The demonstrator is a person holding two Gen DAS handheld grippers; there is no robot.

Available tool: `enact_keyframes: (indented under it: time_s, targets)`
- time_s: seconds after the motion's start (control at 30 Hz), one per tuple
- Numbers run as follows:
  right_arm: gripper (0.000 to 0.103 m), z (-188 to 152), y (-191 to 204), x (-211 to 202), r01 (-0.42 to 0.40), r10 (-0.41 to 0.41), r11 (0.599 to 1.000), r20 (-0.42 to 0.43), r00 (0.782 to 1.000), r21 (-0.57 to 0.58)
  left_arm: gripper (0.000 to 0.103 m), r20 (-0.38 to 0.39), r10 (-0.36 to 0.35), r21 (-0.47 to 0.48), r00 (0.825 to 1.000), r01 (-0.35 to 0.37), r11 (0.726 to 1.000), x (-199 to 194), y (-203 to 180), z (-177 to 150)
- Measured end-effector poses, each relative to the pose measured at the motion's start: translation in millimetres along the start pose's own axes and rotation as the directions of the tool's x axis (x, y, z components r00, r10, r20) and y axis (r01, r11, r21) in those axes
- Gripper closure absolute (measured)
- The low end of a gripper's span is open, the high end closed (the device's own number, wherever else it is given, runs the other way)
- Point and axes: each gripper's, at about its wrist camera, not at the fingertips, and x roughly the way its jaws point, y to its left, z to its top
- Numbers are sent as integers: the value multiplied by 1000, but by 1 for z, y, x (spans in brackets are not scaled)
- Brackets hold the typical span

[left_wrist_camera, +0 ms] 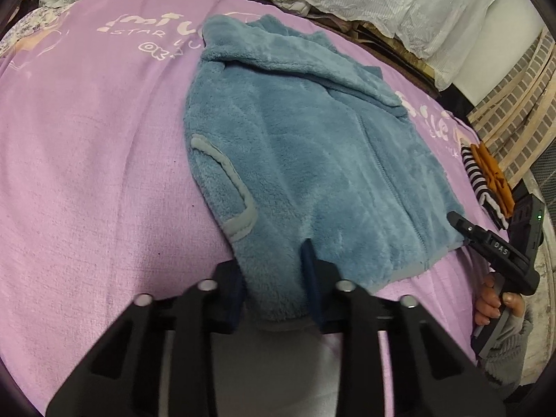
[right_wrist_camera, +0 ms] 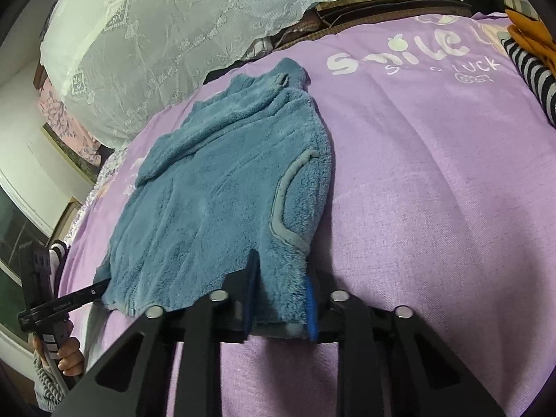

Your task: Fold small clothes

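Observation:
A small blue fleece jacket [left_wrist_camera: 295,146] with grey-trimmed pockets lies flat on the purple bedspread [left_wrist_camera: 87,173]; it also shows in the right wrist view [right_wrist_camera: 215,201]. My left gripper [left_wrist_camera: 274,278] has its jaws around the jacket's near left hem corner, fleece bunched between the blue pads. My right gripper [right_wrist_camera: 281,299] has its jaws around the near right hem corner, fabric between its pads. The right gripper also shows at the jacket's edge in the left wrist view [left_wrist_camera: 462,226], and the left gripper in the right wrist view [right_wrist_camera: 97,290].
A folded striped and orange garment [left_wrist_camera: 486,180] lies on the bedspread to the right, also seen in the right wrist view [right_wrist_camera: 531,62]. White lace-covered bedding [right_wrist_camera: 173,34] is piled behind the bed. A brick-pattern wall [left_wrist_camera: 514,97] is at the far right.

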Motion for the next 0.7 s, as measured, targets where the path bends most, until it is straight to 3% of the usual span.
enact_keyframes:
  time_s: [0.3,0.7]
  targets:
    - [86,23,11,-14,-61,61,998,45,997,-15,85,62,-7,-14,998,8,1000,-19,6,28]
    - [86,81,36,-4,-78,84,994,88,993,-74,85,161,60,16,985,-64,998,-32,1,87]
